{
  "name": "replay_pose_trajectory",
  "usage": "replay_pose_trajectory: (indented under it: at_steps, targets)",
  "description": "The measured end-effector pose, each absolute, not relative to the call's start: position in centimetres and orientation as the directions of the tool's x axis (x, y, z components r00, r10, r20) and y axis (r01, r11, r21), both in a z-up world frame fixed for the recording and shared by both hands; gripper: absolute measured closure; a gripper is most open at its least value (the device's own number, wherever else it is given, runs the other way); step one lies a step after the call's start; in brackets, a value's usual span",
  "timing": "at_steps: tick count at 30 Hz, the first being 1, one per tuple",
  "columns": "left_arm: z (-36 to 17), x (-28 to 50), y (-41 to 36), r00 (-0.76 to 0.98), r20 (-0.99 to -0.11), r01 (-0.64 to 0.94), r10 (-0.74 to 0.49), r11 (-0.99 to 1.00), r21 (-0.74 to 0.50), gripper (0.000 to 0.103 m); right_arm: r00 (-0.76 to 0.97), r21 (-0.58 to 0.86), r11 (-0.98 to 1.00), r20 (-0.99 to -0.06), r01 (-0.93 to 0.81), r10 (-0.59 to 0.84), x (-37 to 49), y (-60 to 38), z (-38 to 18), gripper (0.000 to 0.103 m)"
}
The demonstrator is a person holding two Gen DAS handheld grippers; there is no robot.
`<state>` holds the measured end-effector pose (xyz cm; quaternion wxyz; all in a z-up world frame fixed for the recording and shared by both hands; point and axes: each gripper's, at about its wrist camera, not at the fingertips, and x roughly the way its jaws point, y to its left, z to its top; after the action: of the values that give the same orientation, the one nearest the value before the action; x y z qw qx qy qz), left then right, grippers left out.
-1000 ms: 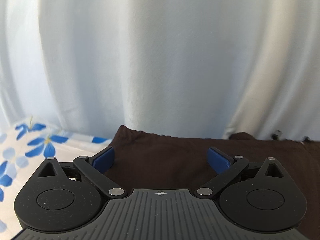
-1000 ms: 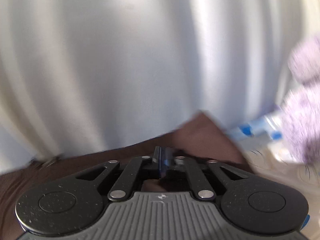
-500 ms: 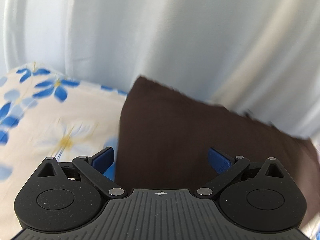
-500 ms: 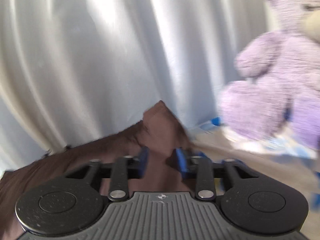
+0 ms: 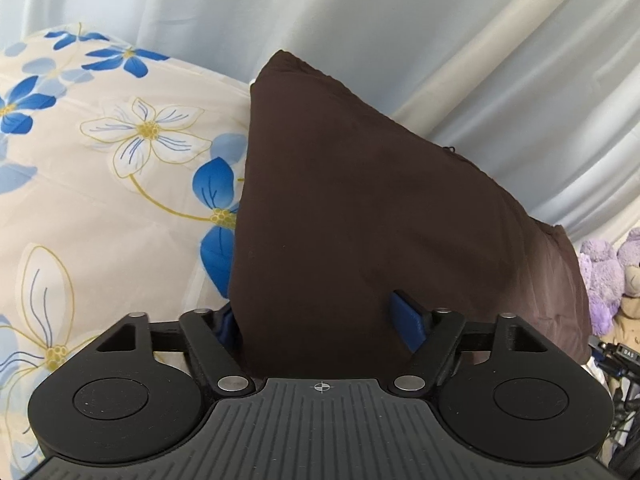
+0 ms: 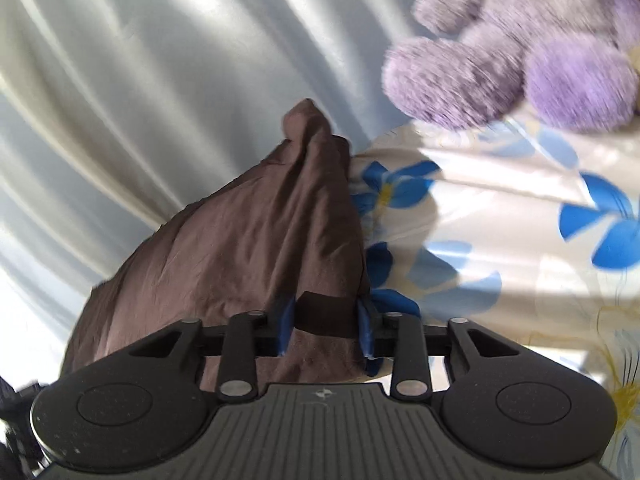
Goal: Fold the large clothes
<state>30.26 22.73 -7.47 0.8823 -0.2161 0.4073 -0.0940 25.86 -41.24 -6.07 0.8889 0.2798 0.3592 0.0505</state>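
Observation:
A dark brown garment [image 5: 360, 200] lies on the floral bedsheet [image 5: 100, 200], its far corner against the curtain. My left gripper [image 5: 318, 320] hovers over the garment's near left edge with its jaws closing. The cloth lies between the blue pads and partly hides the left pad [image 5: 226, 326]; the right pad [image 5: 408, 316] stands clear of it. In the right wrist view the same garment [image 6: 240, 240] shows wrinkled, right edge on the bedsheet [image 6: 500, 260]. My right gripper [image 6: 325, 324] is closing, a dark fold of cloth filling the gap between its pads.
A pale curtain [image 5: 400, 20] hangs behind the bed [image 6: 140, 80]. A purple plush bear [image 6: 520, 40] sits at the far right on the sheet, also seen as plush toys [image 5: 604, 276]. Dark gear [image 5: 616, 356] shows at the right edge.
Both views have tipped down from the curtain onto the bed. The right jaws went from shut to apart, then narrowed around a fold. The left jaws narrowed. The plush bear came into view.

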Motion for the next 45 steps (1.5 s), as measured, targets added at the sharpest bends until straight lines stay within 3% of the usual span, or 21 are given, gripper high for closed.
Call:
replay_pose_trajectory:
  at_steps: [3, 5, 6, 9, 10, 12, 18, 24, 28, 31, 33, 36, 40, 42, 44, 45]
  targets:
    - [-8.0, 30.8, 23.0, 0.641, -0.675, -0.007, -0.364, 0.877, -0.48, 0.026, 0.715, 0.532, 0.841, -0.625, 0.097, 0.313, 26.8, -41.2, -5.9, 0.069]
    - [-8.2, 31.2, 23.0, 0.651, -0.663, -0.009, -0.369, 0.87, -0.493, 0.025, 0.696, 0.548, 0.831, -0.634, 0.094, 0.339, 27.8, -40.9, -6.7, 0.057]
    - [-8.1, 31.4, 22.9, 0.65, -0.668, -0.028, -0.363, 0.867, -0.498, 0.029, 0.693, 0.54, 0.835, -0.641, 0.103, 0.328, 28.1, -40.5, -6.9, 0.057]
    - [-7.3, 31.6, 22.5, 0.644, -0.686, -0.063, -0.339, 0.87, -0.488, 0.049, 0.701, 0.515, 0.845, -0.654, 0.14, 0.283, 28.1, -39.7, -6.5, 0.068]
    - [-6.7, 31.5, 22.3, 0.645, -0.691, -0.058, -0.327, 0.881, -0.47, 0.056, 0.708, 0.505, 0.852, -0.652, 0.14, 0.27, 27.9, -39.5, -6.0, 0.075]
    - [-5.2, 31.1, 22.2, 0.661, -0.673, -0.043, -0.332, 0.879, -0.475, 0.062, 0.734, 0.515, 0.849, -0.621, 0.115, 0.276, 27.2, -39.2, -4.2, 0.082]
    - [1.0, 28.2, 21.1, 0.722, -0.58, 0.043, -0.378, 0.86, -0.508, 0.067, 0.782, 0.565, 0.825, -0.515, 0.003, 0.35, 24.5, -38.0, 2.4, 0.087]
    - [2.3, 21.0, 21.2, 0.709, -0.571, 0.045, -0.413, 0.835, -0.548, 0.067, 0.767, 0.587, 0.81, -0.519, 0.0, 0.376, 17.7, -38.1, 5.3, 0.089]
    - [0.1, 16.9, 21.7, 0.677, -0.629, -0.047, -0.382, 0.83, -0.556, 0.058, 0.737, 0.541, 0.837, -0.598, 0.081, 0.315, 13.0, -38.1, 3.8, 0.088]
    - [-1.7, 15.9, 22.0, 0.648, -0.717, -0.18, -0.259, 0.862, -0.474, 0.049, 0.695, 0.423, 0.884, -0.697, 0.198, 0.178, 11.7, -38.0, 2.4, 0.076]
    - [-1.7, 15.6, 21.9, 0.647, -0.733, -0.222, -0.208, 0.869, -0.443, 0.046, 0.677, 0.312, 0.91, -0.735, 0.273, 0.049, 11.8, -37.9, 2.4, 0.075]
    - [-0.2, 15.8, 20.6, 0.677, -0.716, -0.193, -0.17, 0.898, -0.396, 0.037, 0.725, 0.271, 0.926, -0.689, 0.264, -0.005, 12.1, -36.7, 3.7, 0.068]
    - [1.4, 16.8, 16.9, 0.698, -0.708, -0.118, -0.107, 0.958, -0.261, 0.017, 0.781, 0.341, 0.935, -0.608, 0.096, 0.142, 15.5, -32.2, 4.1, 0.061]
    - [1.5, 17.6, 15.1, 0.703, -0.709, -0.1, -0.058, 0.979, -0.179, 0.014, 0.79, 0.376, 0.926, -0.555, -0.042, 0.261, 18.0, -28.4, 3.1, 0.068]
    - [1.6, 17.8, 14.6, 0.696, -0.717, -0.129, -0.014, 0.981, -0.145, 0.014, 0.808, 0.351, 0.929, -0.508, -0.121, 0.298, 19.8, -24.6, 2.2, 0.088]
    - [1.6, 17.5, 14.9, 0.702, -0.712, -0.151, -0.004, 0.977, -0.154, 0.014, 0.812, 0.343, 0.927, -0.493, -0.151, 0.314, 20.7, -22.8, 1.7, 0.089]
